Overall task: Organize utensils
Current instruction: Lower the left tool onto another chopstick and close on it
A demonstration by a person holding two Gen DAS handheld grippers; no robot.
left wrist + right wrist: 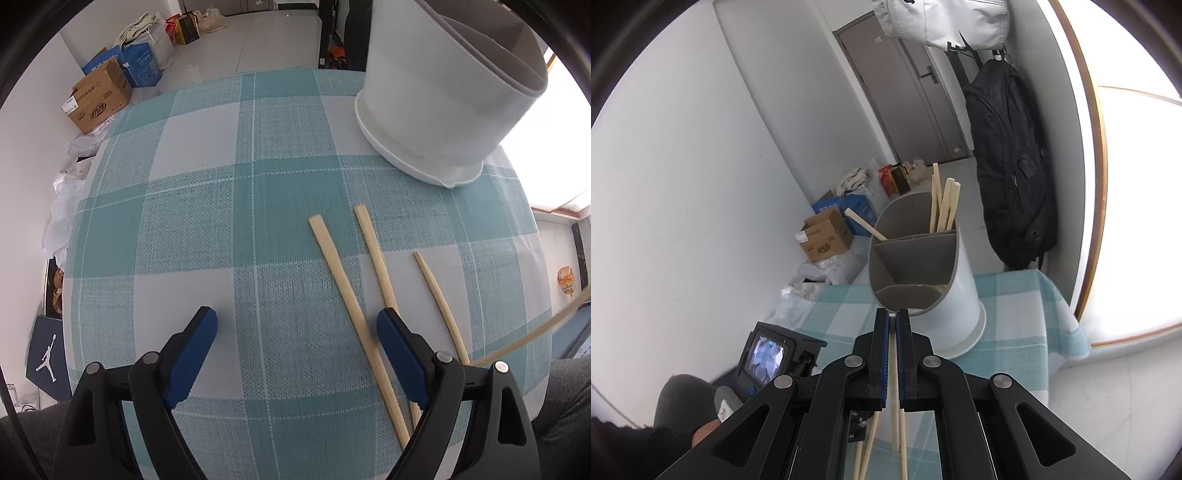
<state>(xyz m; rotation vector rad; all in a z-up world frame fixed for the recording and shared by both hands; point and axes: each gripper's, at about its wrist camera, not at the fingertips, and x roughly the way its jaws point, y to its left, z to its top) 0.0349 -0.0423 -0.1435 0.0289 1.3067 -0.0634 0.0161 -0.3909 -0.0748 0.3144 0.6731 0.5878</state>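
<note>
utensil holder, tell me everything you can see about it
The utensil holder is a tall white oval tub, plastic by its look, with a grey inside split by dividers into compartments. It stands upright on a white drip base on the checked tablecloth. Several chopsticks lean in the far compartment; the others look empty. No gripper touches it.
</note>
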